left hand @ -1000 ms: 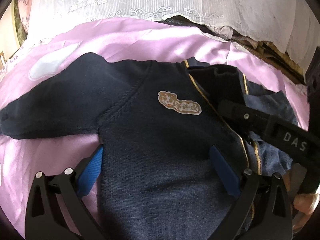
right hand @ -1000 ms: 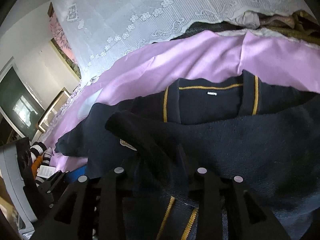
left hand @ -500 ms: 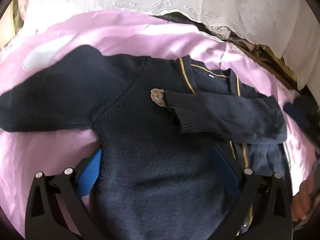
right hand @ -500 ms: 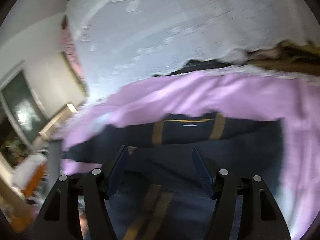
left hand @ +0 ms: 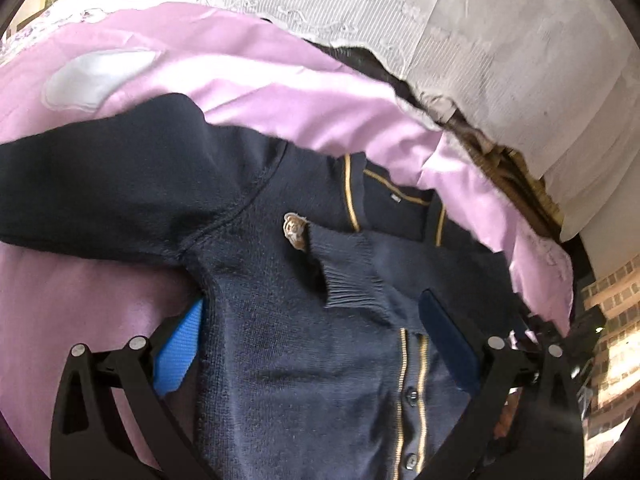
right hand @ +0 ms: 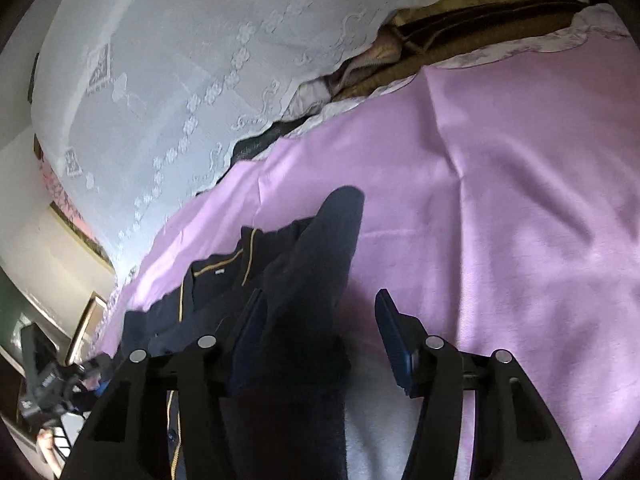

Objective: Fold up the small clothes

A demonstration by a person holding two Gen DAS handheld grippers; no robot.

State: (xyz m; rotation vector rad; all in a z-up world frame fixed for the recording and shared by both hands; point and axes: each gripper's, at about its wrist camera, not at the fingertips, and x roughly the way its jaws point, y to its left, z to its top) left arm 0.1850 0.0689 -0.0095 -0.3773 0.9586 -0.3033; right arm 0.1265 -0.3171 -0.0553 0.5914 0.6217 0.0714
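Left gripper (left hand: 316,336): black two-finger claw with blue pads, jaws spread wide and released; the cardigan's body lies between and under them, neither pad pressing on it.
Right gripper (right hand: 320,336): black claw with dark blue pads, jaws apart and gripping nothing; they have just been narrowing a little. The folded shoulder edge of the garment lies between the pads, just beside the left one, clear of the right one.
Garment (left hand: 296,344): small navy knitted cardigan with gold piping, lying front up on the pink satin bedspread (left hand: 280,92).
Long axis: in the left wrist view it runs from the hem at the bottom edge up to the collar (left hand: 396,200), which points towards the far side of the bed, tilted a little to the right.
Near sleeve (left hand: 100,188): stretched out flat to the picture's left, across the long axis.
Other sleeve (left hand: 400,264): folded inwards over the chest, its ribbed cuff (left hand: 344,272) lying just beside the tan embroidered badge (left hand: 295,230) and covering part of it.
Front: gold-edged placket with dark buttons (left hand: 408,392) running down towards the hem.
Beyond the bedspread: white lace cloth (left hand: 440,20) draped over brown bedding.
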